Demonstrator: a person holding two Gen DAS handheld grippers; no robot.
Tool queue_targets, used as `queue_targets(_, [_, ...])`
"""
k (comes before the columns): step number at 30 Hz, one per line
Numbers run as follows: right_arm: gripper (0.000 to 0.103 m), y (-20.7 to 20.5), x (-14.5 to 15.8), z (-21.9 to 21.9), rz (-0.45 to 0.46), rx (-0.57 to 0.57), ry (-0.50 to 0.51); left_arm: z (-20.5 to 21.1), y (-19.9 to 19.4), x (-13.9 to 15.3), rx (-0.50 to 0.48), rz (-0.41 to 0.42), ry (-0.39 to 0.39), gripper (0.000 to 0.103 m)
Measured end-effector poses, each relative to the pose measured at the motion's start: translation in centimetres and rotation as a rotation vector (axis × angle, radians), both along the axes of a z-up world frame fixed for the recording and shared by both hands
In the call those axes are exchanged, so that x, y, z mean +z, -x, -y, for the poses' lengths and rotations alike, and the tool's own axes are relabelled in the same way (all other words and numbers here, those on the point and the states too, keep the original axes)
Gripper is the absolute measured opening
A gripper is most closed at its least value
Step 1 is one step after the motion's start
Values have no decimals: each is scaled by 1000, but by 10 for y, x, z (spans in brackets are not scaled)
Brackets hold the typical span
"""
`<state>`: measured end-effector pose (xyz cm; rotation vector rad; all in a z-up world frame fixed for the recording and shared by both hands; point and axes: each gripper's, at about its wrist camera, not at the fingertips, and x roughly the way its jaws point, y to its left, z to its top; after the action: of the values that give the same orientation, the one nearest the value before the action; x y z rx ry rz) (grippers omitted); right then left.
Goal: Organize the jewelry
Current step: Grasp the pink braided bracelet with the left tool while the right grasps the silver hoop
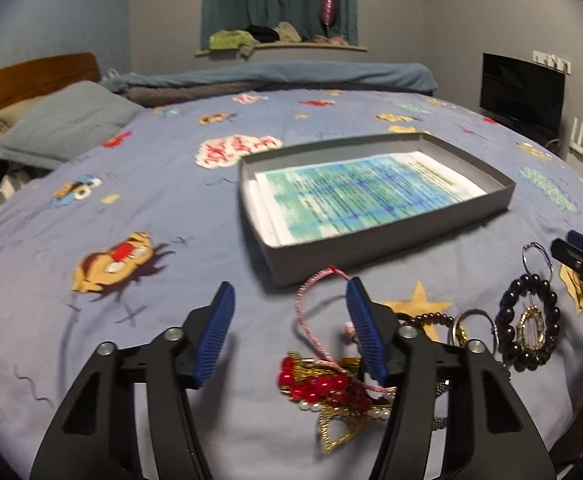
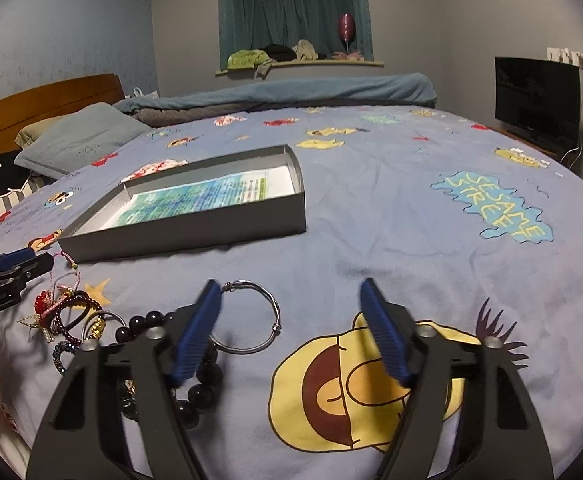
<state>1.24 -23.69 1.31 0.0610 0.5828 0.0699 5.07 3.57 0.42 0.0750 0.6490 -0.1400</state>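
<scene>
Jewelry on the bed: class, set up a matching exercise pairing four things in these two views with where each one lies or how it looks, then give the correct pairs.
Column 1:
1. silver bangle
2. grey box
3. black bead bracelet
4. red bead piece

Column 2:
A. holds a blue-green printed sheet
B. between the left gripper's open fingers
C. rings a gold ornament
D. beside the right gripper's left finger

Pairs: 1-D, 2-A, 3-C, 4-B
</scene>
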Motion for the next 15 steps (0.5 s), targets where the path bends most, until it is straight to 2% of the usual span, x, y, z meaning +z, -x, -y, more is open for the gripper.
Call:
queue_targets(5, [41,-10,-8,-3,-48,21,-6,4,-6,-8,-31,-21,12,45])
queue_targets(8, [29,-13,-10,-6,-56,33,3,6,-8,-13,-55,-44,22,34])
queue_targets(15, [8,-17,-13,-12,-69,62,8,4,-11,-15,-60,-35,30,6])
